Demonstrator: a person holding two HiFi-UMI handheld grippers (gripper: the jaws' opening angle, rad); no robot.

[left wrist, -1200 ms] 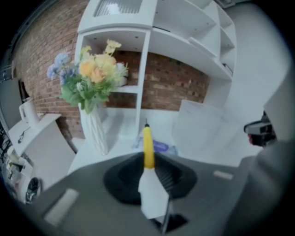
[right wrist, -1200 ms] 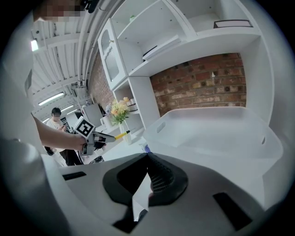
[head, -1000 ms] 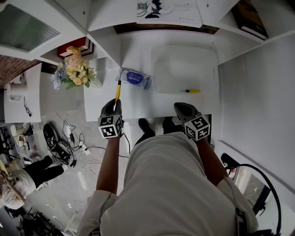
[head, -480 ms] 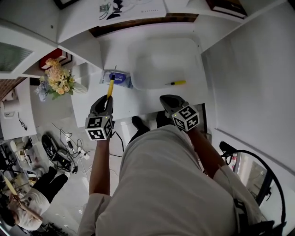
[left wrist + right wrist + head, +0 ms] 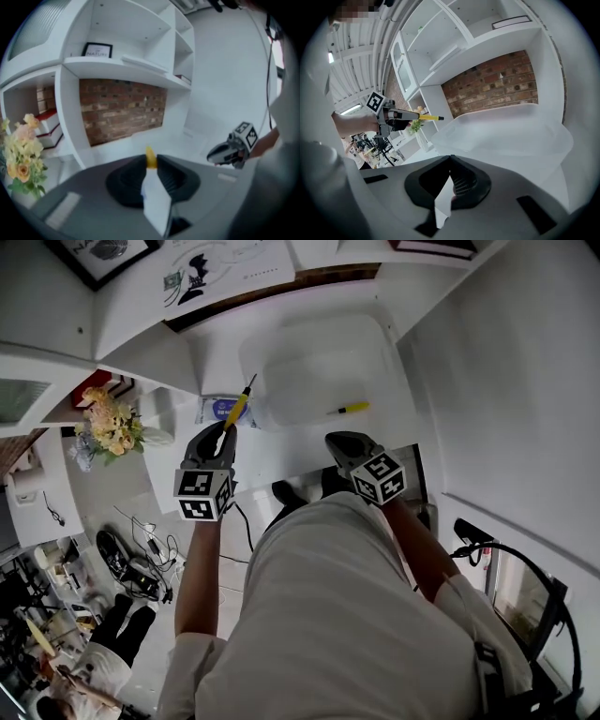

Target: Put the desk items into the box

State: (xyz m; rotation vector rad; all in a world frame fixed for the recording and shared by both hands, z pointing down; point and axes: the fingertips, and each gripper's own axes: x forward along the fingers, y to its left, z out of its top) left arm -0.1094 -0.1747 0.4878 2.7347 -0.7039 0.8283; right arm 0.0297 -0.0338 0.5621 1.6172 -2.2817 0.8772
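My left gripper is shut on a yellow pen, whose dark tip points up at the left rim of the clear plastic box. In the left gripper view only the pen's yellow end shows between the closed jaws. The right gripper view shows that pen level and aimed at the box. My right gripper hovers at the desk's front edge, near the box, its jaws shut with nothing in them. A second yellow pen lies at the box's near wall; inside or outside, I cannot tell.
A blue and white packet lies on the desk left of the box. A bunch of flowers stands on the lower unit to the left. White shelves with a brick back wall rise behind the desk.
My left gripper has carried the pen to the right, off the blue packet and toward the box's left rim, tilting it. The right gripper has stayed near the desk's front edge.
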